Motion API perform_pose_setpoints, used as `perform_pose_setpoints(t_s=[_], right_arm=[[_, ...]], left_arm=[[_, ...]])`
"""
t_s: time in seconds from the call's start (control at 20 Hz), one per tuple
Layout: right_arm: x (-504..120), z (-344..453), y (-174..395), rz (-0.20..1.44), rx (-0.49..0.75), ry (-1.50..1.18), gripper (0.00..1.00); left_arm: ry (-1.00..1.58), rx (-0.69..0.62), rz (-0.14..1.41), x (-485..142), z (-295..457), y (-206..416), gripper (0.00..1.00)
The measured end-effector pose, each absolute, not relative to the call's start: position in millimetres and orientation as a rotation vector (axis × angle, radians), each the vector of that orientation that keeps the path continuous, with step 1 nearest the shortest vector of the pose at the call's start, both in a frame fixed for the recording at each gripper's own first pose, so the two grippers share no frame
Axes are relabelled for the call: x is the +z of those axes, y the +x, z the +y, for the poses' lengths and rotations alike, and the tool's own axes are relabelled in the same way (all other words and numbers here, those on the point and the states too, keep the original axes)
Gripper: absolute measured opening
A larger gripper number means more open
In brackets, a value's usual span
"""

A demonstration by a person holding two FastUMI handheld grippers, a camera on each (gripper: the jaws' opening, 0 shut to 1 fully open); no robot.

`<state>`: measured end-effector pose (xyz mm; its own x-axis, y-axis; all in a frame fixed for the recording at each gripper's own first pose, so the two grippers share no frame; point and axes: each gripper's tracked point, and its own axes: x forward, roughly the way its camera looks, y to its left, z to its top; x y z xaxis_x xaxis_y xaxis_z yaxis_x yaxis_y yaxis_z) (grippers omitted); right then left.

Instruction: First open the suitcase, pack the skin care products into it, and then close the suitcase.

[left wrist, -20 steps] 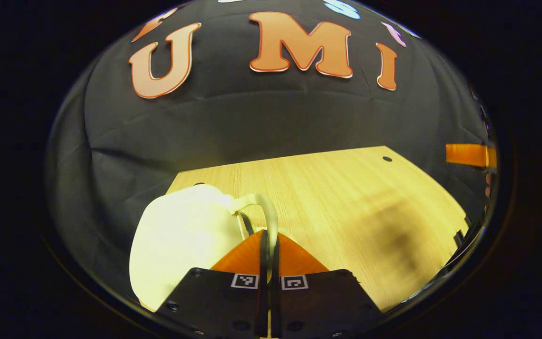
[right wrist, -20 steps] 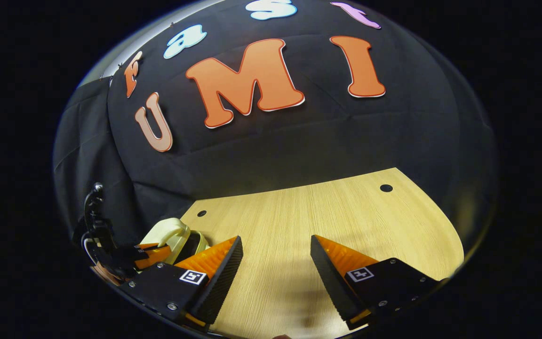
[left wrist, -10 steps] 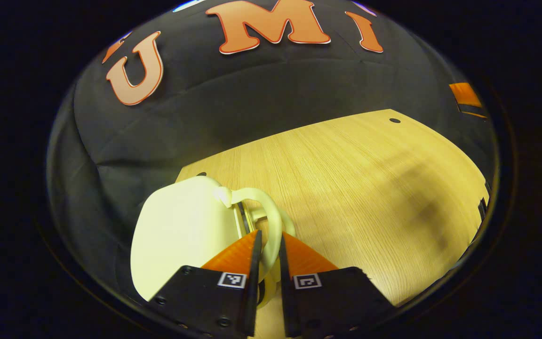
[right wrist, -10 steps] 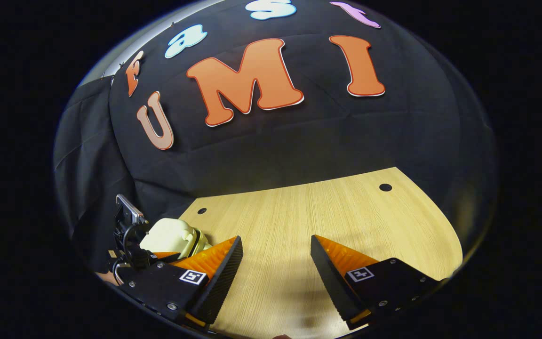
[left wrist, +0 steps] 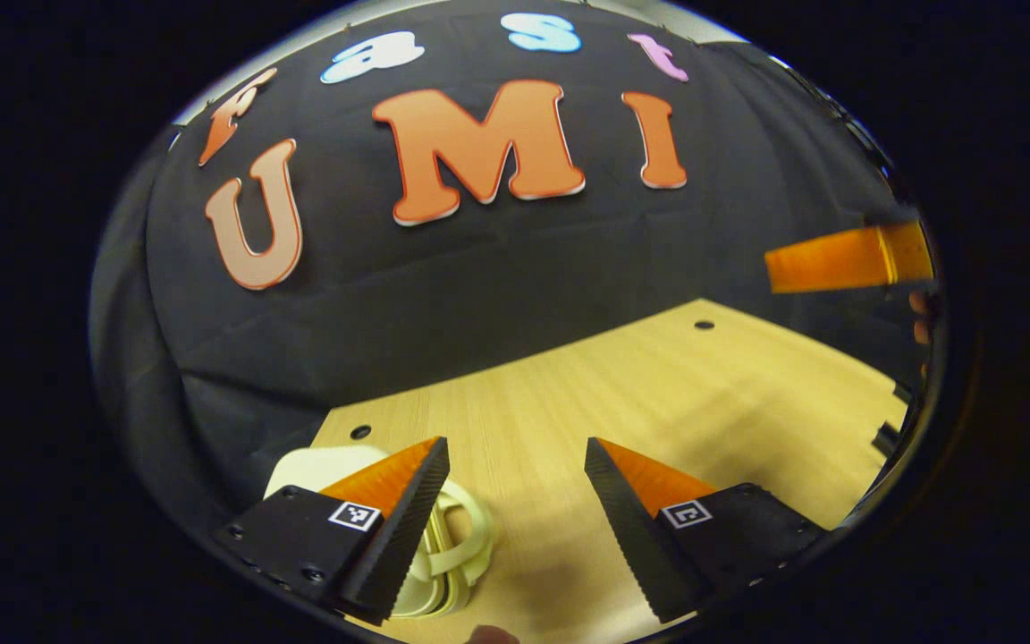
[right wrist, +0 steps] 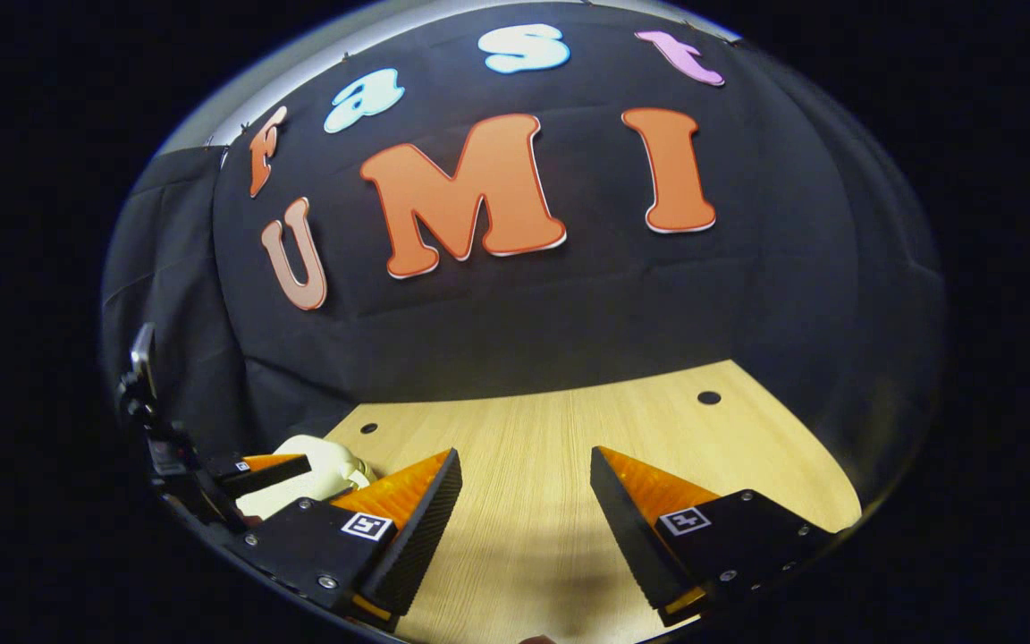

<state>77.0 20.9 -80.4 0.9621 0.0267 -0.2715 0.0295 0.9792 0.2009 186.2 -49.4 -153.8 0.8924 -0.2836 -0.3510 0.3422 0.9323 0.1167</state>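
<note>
- The suitcase (left wrist: 327,465) (a small cream-white case) lies near the left back corner of the wooden table (left wrist: 658,402); in the left gripper view it sits low and left, partly behind that gripper's left finger, with its curved handle (left wrist: 466,537) showing just right of the finger.
- The left gripper (left wrist: 510,501) hovers over the table with its fingers wide apart, gripping nothing; the handle lies below and beside the left finger, and I cannot tell whether they touch.
- The right gripper (right wrist: 524,510) is likewise spread wide, with bare tabletop between its fingers.
- In the right gripper view the suitcase (right wrist: 318,465) sits at the lower left, with the left gripper (right wrist: 251,470) just above it.
- At the right edge of the left gripper view, a finger of the right gripper (left wrist: 846,259) shows against the booth wall.
</note>
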Motion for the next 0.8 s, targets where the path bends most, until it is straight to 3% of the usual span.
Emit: perform_pose_setpoints(t_s=[0.15,0.4,0.55,0.8], right_arm=[[-52,16,76,0.143,-0.009,0.174,0.93],[-34,12,70,0.065,-0.040,0.126,0.93],[-28,16,67,0.038,-0.037,0.105,0.93],[-37,28,61,0.060,-0.005,0.085,0.93]], left_arm=[[0.083,-0.351,0.213,-94,-71,186,0.99],[0.021,-0.340,0.128,-45,-76,180,0.99],[-0.041,-0.394,0.113,-40,-89,173,0.99],[-0.043,-0.352,0.120,-44,-81,170,0.99]])
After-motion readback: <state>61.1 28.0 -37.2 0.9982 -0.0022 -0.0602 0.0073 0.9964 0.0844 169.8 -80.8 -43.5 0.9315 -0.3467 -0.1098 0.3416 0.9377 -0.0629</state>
